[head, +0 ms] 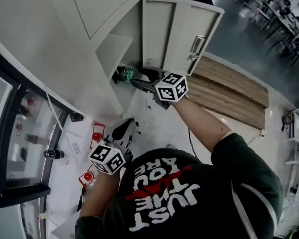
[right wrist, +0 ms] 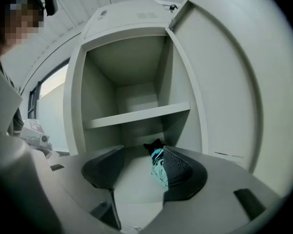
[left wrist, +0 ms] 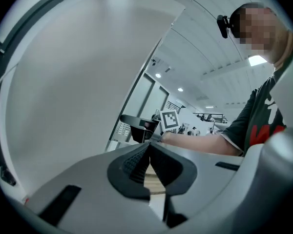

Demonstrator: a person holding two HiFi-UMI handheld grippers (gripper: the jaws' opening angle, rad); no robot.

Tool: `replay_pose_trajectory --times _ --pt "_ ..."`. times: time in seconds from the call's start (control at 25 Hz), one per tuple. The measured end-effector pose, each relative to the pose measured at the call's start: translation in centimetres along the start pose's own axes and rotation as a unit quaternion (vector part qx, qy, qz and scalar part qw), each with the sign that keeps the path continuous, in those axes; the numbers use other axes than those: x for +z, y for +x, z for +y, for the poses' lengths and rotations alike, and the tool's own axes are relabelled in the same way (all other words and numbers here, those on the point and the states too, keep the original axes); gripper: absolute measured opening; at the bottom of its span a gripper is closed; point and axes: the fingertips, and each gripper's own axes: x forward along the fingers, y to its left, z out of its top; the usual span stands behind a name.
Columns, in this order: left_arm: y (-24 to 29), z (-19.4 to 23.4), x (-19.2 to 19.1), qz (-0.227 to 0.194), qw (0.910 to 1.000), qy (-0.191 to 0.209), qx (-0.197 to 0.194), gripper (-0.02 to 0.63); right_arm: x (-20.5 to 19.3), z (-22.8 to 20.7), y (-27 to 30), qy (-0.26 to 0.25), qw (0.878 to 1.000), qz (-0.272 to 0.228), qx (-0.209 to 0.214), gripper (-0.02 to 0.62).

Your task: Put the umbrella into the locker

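Umbrella (right wrist: 158,169) lies inside locker (right wrist: 136,116), 12 o'clock of right gripper (right wrist: 142,152), long axis pointing inward. Its jaws are apart and unclamped, and it's the nearer one; left gripper (left wrist: 149,146) closed, empty.

The pale grey metal locker (right wrist: 75,106) stands open, its flat door (right wrist: 224,82) swung wide to the right, off the mouth. A thin horizontal shelf (right wrist: 136,115) splits the inside, and the compartments above and below it are both open to the front. The folded teal-and-black umbrella (right wrist: 158,167) lies on the lower floor toward the right wall, just beside the right gripper's (right wrist: 142,152) spread right jaw, with bare floor to its left.
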Motion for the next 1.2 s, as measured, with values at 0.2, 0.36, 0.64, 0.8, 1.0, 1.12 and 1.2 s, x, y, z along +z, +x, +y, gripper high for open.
replay_pose_trajectory --times 0.2,0.36,0.64,0.8,1.0,1.12,1.2 --pt "-2.6 -1.1 0.2 0.006 0.9996 0.0 -0.028 0.009 0.1 2.9 -3.8 0.027 0.999 -0.018 -0.012 0.175" --pt "-2.9 -1.1 0.7 0.003 0.9987 -0.007 -0.051 0.009 0.1 3.9 -7.3 0.04 0.998 -0.025 -0.033 0.111" --pt "-1.9 -2.4 0.1 0.007 0.9989 -0.008 -0.046 0.009 -1.9 4.9 -14.3 0.059 0.997 -0.015 -0.044 0.06" --pt "-0.6 -3.7 -1.9 0.028 0.9992 -0.022 -0.018 0.009 -3.9 4.4 -18.5 0.086 0.996 -0.014 -0.033 0.044" --pt "2.4 -5.8 -4.5 0.025 0.9958 -0.082 0.032 0.009 -7.2 2.9 -23.4 0.11 0.994 -0.001 0.002 0.035" --pt "5.1 -7.9 -6.8 0.029 0.994 -0.085 0.063 0.009 -8.6 1.7 -26.5 0.099 0.995 0.015 0.026 0.035" --pt "6.8 -9.2 -8.5 0.032 0.9926 -0.085 0.08 0.009 -9.2 0.8 -28.3 0.089 0.995 0.024 0.041 0.035"
